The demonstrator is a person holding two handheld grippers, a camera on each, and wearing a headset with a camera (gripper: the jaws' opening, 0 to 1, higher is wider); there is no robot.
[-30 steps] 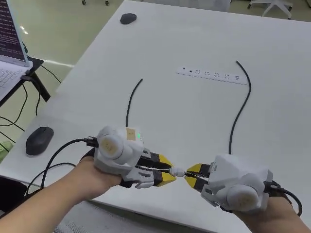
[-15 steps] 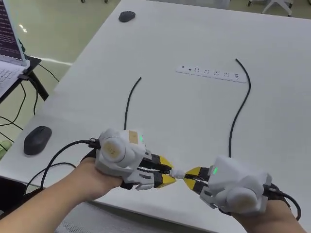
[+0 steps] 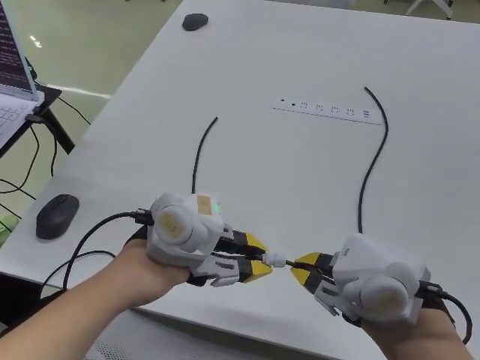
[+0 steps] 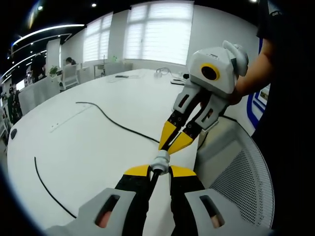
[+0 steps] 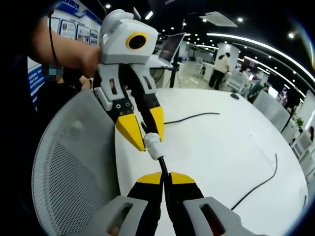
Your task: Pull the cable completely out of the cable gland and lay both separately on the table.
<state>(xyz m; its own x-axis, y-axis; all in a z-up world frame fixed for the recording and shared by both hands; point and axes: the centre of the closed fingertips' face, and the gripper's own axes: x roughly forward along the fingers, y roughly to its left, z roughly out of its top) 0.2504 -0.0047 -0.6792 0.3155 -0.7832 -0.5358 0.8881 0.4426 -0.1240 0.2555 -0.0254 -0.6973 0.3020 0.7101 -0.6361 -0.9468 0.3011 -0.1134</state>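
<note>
A small white cable gland (image 3: 275,260) is held above the table's near edge, with my left gripper (image 3: 259,262) shut on it. A thin black cable (image 3: 289,264) comes out of the gland's right end, and my right gripper (image 3: 300,268) is shut on it. In the left gripper view the gland (image 4: 160,160) sits between my yellow tips, and the right gripper (image 4: 173,141) meets it from above. In the right gripper view the cable (image 5: 163,167) runs from my shut jaws up to the gland (image 5: 152,146), which is pinched by the left gripper (image 5: 147,132).
Two loose black cables (image 3: 198,154) (image 3: 373,161) and a white power strip (image 3: 326,111) lie farther back on the white table (image 3: 285,172). A dark mouse (image 3: 195,21) sits at the far edge. Left of the table are another mouse (image 3: 57,216) and a laptop (image 3: 11,82). A mesh chair seat (image 5: 74,167) is below.
My right gripper has drawn slightly to the right, away from the left. A short length of black cable now shows between the gland and the right tips.
</note>
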